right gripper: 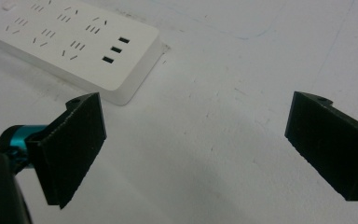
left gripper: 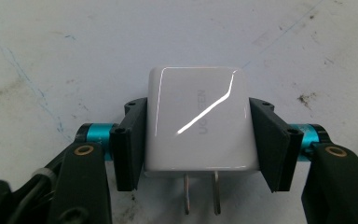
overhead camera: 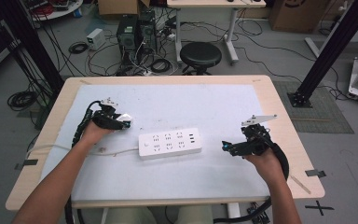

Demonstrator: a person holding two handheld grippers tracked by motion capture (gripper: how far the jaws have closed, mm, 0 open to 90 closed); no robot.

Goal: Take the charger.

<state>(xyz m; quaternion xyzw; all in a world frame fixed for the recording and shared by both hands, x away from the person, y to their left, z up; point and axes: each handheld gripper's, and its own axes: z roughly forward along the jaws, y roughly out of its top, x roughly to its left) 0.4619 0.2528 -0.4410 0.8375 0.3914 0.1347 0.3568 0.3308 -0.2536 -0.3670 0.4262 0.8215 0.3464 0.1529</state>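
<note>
Two tools: left tool (left gripper: 198, 135) clamped on white charger (left gripper: 198, 121); right tool (right gripper: 196, 140) wide open, empty.

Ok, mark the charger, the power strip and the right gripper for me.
charger (left gripper: 198, 123): left gripper view, middle of its glossy white face.
power strip (overhead camera: 169, 143): high view, centre of its top, among the sockets.
right gripper (right gripper: 196, 149): right gripper view, midway between its open jaws.
</note>
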